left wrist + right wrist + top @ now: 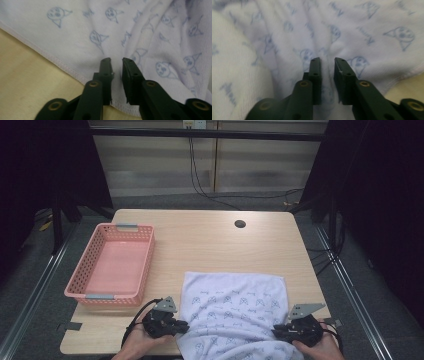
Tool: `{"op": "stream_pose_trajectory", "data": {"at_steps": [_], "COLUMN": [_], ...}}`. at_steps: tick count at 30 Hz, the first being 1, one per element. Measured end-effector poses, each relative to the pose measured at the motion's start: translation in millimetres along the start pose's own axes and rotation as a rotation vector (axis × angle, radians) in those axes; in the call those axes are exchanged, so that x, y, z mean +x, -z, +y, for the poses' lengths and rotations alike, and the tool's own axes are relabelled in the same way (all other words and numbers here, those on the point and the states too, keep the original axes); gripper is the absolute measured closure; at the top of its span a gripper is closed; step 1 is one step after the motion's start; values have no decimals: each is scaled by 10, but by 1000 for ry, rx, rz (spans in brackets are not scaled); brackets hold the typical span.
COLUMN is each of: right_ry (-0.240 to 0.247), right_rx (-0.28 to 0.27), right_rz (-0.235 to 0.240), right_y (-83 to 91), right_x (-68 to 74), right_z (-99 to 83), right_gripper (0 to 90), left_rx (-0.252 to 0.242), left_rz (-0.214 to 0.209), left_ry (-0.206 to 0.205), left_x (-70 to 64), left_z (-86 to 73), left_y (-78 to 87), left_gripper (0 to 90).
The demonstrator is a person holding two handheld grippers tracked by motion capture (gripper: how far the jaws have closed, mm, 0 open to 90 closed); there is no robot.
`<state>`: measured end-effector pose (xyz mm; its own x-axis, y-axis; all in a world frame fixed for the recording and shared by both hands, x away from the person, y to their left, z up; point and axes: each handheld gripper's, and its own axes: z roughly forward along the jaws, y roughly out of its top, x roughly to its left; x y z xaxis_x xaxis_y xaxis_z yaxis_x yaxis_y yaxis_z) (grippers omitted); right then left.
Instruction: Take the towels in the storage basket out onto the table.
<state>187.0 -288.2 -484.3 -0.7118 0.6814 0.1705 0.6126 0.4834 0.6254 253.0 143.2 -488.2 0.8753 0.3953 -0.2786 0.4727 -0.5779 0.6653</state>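
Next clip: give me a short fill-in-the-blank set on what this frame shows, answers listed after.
1. The white towel printed with blue figures lies on the wooden ____.
2. The basket left of the towel is ____ in colour.
3. The left gripper has its jaws pinched on the towel's ____ edge, as the high view shows.
4. Nothing lies inside the basket: it is ____.

Missing words: table; pink; left; empty
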Motion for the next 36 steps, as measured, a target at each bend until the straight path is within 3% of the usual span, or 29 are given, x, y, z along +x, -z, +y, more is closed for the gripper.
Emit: {"op": "stream_pose_trajectory", "data": {"at_steps": [2, 4, 5, 6, 8, 10, 12, 14, 17, 18, 20, 21, 23, 26, 27, 28, 29, 31, 32, 35, 36], "right_ry": [-68, -83, -86, -76, -81, -88, -93, -111, -127, -118, -101, -105, -94, -69, -64, -64, -64, -73, -72, -63, -58], "right_rx": [-92, -162, -173, -173, -176, -153, -135, -125, -103, -80, -75, -76, -86, -74, -68, -67, -67, -61, -60, -48, -50], "right_rz": [-39, -101, -142, -171, -210, -225, -243, -266, -276, -284, -309, -307, -262, -195, -183, -163, -163, -100, -93, -54, -65], "right_y": [50, 91, 100, 89, 25, -84, -204, -292, -399, -425, -462, -461, -463, -462, -454, -444, -444, -362, -340, -240, -189], "right_x": [-155, -352, -445, -545, -744, -933, -1086, -1181, -1258, -1261, -1248, -1235, -1199, -1071, -1013, -952, -952, -786, -753, -555, -488], "right_z": [53, 156, 225, 300, 442, 555, 623, 657, 657, 654, 635, 631, 625, 613, 598, 572, 572, 451, 417, 262, 219], "right_gripper": [597, 565, 549, 545, 506, 485, 465, 450, 436, 437, 440, 495, 669, 834, 848, 857, 857, 864, 864, 863, 863], "left_rx": [-48, -108, -112, -108, -112, -111, -126, -115, -114, -97, -109, -109, -103, -62, -56, -58, -58, -51, -48, -58, -87], "left_rz": [31, 61, 95, 132, 149, 197, 212, 248, 269, 287, 297, 302, 320, 252, 233, 188, 188, 123, 106, 85, 95], "left_ry": [15, 38, 31, 33, 51, 63, 94, 105, 124, 126, 118, 110, 78, 31, 29, 37, 37, 48, 49, 23, 12], "left_x": [77, 198, 274, 352, 524, 672, 794, 877, 970, 991, 1013, 1016, 980, 870, 830, 796, 796, 685, 633, 436, 384], "left_z": [97, 219, 289, 355, 465, 542, 583, 608, 581, 569, 565, 567, 573, 578, 566, 529, 529, 418, 377, 281, 277], "left_y": [29, 26, 7, -29, -110, -183, -238, -284, -335, -349, -355, -360, -382, -399, -393, -380, -380, -320, -295, -197, -131], "left_gripper": [703, 663, 650, 632, 613, 593, 565, 515, 492, 483, 479, 482, 584, 839, 860, 869, 874, 875, 875, 875, 875]}}
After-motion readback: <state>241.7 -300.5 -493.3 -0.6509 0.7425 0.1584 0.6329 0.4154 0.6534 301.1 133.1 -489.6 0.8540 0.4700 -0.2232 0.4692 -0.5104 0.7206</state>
